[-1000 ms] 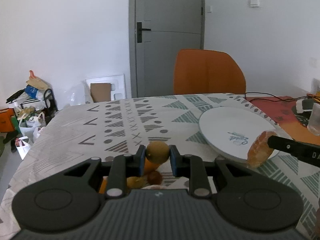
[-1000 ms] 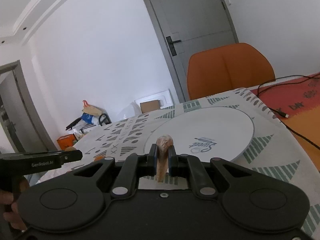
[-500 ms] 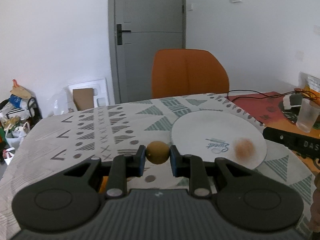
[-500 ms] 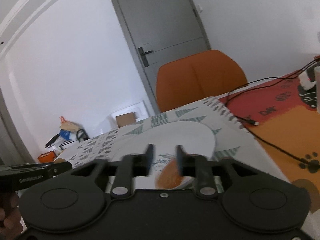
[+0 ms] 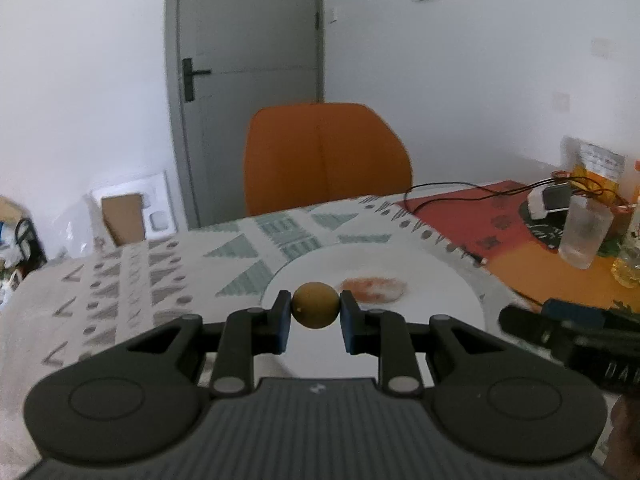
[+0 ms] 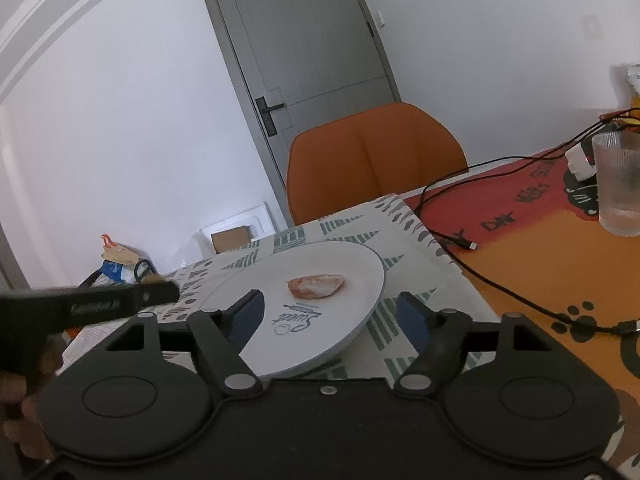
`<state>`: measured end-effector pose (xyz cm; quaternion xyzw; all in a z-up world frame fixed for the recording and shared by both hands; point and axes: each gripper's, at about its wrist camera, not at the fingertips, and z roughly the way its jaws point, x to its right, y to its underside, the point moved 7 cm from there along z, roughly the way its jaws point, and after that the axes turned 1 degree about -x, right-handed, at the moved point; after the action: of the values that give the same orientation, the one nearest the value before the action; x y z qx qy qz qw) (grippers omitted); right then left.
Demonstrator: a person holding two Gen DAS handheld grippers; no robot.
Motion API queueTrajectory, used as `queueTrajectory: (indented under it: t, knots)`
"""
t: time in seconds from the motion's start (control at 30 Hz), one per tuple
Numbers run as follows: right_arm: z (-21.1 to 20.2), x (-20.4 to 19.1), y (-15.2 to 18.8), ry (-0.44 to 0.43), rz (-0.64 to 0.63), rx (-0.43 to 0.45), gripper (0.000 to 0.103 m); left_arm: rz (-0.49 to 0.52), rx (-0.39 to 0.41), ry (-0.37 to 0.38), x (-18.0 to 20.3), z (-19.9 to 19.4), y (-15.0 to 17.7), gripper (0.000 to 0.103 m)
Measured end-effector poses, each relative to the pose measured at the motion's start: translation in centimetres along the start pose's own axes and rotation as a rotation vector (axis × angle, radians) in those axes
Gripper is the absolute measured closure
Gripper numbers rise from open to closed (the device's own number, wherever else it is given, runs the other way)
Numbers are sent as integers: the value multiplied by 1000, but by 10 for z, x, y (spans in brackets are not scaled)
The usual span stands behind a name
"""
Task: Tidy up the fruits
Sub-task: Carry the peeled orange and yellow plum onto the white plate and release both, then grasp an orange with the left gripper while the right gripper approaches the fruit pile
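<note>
My left gripper (image 5: 314, 318) is shut on a small round yellow-brown fruit (image 5: 314, 305) and holds it above the near edge of the white plate (image 5: 440, 280). An orange-pink peeled fruit segment (image 5: 374, 289) lies on the plate just beyond it. In the right wrist view the same segment (image 6: 316, 285) rests in the middle of the plate (image 6: 360, 280). My right gripper (image 6: 330, 318) is open and empty, at the plate's near edge. The left gripper's body (image 6: 88, 306) shows at the left of that view.
The patterned tablecloth (image 5: 140, 280) covers the table. An orange chair (image 5: 324, 156) stands behind it. To the right are an orange-red mat (image 6: 560, 264), a black cable (image 6: 460, 236), a ribbed glass (image 6: 618, 184) and a white charger (image 5: 540, 202).
My right gripper let go of the fruit segment onto the plate, opened wide and drew back. My left gripper carried the round fruit rightward to above the plate.
</note>
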<state>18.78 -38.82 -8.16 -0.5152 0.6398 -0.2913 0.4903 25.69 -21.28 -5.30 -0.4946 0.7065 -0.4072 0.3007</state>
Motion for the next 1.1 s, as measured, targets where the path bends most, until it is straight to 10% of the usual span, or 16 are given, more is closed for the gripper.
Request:
queueTrajectory:
  t: [0.4,0.73,1.1]
  knots:
    - [5,1,6,12,25,-26,1,18,-6,-22,-3,-6,1,68]
    - [4,-27,13,-24,-12,-13,0,-46,16,-155,-55,-32,16,21]
    - [8,-60,24,-85,-64,-60,0,-138,39,-267,-109,-63,26,12]
